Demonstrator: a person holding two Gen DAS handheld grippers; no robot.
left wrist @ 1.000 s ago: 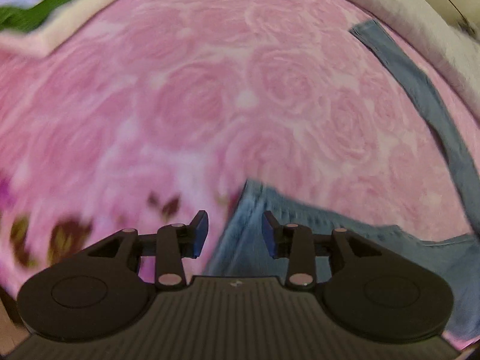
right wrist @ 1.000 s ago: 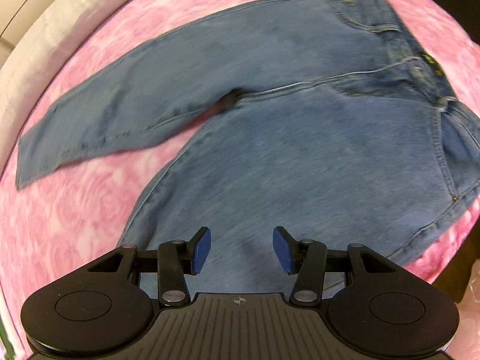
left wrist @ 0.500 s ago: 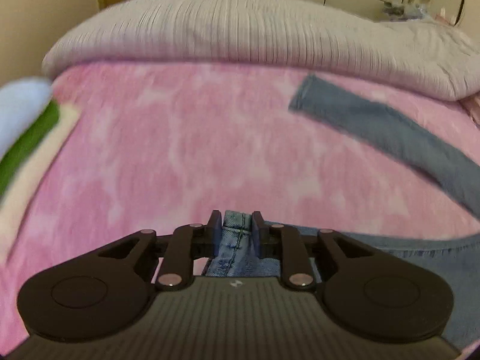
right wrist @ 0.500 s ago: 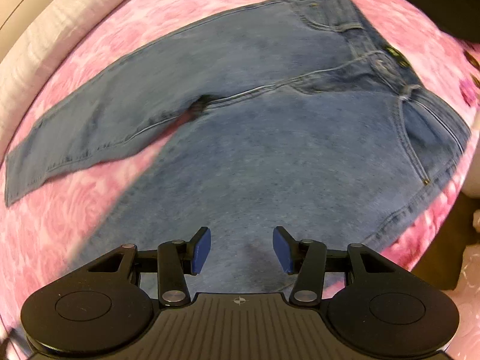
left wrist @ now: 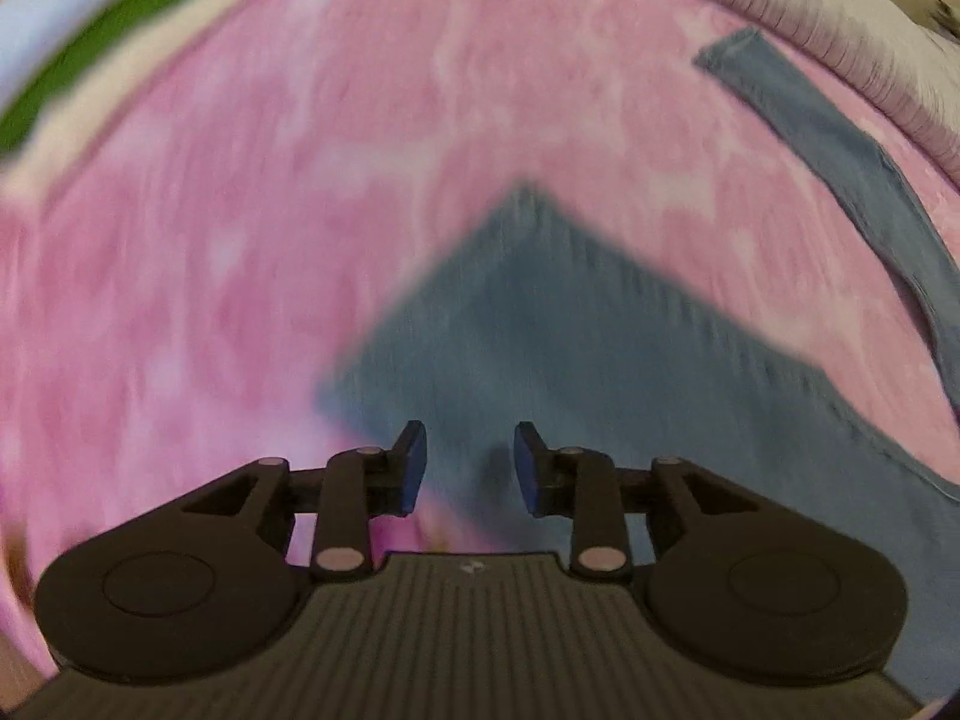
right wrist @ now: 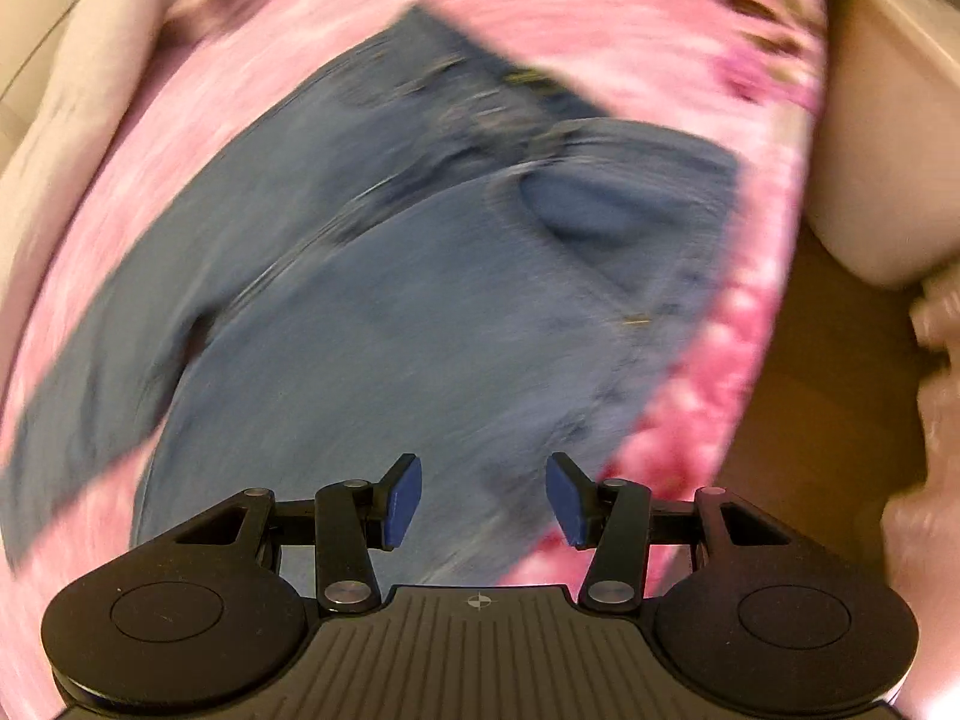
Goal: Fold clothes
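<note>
We see a pink rose-patterned bedspread [left wrist: 252,276] filling most of both views, with a pale ribbed pillow [left wrist: 840,18] along its far edge. On it lie the blue jeans [right wrist: 372,324], spread flat — waistband and pocket toward the bed's edge in the right wrist view, the two legs splayed apart. In the left wrist view one leg end comes to a corner just ahead of us, the other leg lies well apart near the pillow. A stack of folded clothes [left wrist: 102,60], white, green and cream, sits at the far left. Our left gripper [left wrist: 470,461] points down over the near leg, jaws opening, nothing pressed between them. Our right gripper [right wrist: 483,498] hangs over the jeans' upper part — fingers wide, empty.
</note>
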